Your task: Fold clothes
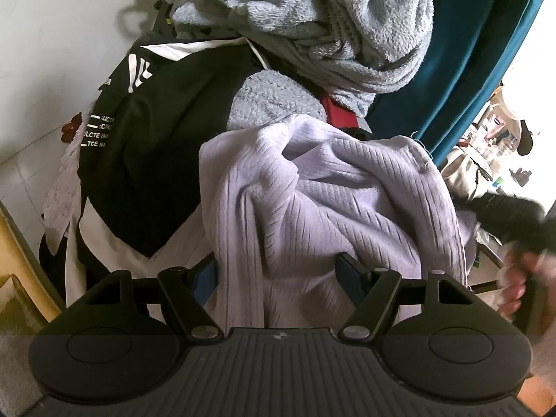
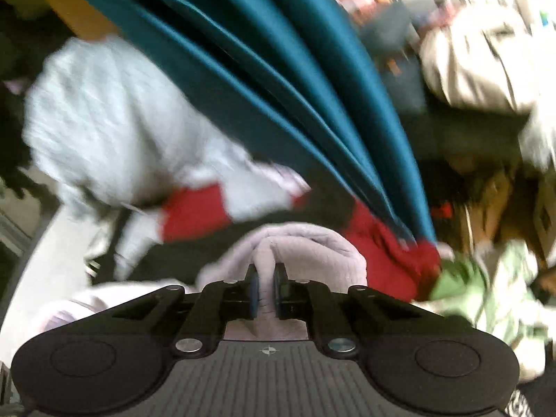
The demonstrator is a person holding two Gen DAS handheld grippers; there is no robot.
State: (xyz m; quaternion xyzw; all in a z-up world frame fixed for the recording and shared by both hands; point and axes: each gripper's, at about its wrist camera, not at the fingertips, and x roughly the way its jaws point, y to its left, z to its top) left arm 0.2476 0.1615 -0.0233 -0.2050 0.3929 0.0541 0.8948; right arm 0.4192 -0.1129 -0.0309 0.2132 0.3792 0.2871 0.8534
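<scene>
A lilac ribbed garment lies bunched on top of a pile of clothes. My left gripper stands open, its fingers spread wide on either side of a hanging fold of that cloth. In the blurred right wrist view my right gripper is shut on a pinched fold of the lilac garment. The right gripper's black body and a hand show at the right edge of the left wrist view.
The pile holds a black top with white lettering, a grey fleece and a red piece. A teal curtain hangs at the right. A white wall is at left; cluttered shelves are beyond.
</scene>
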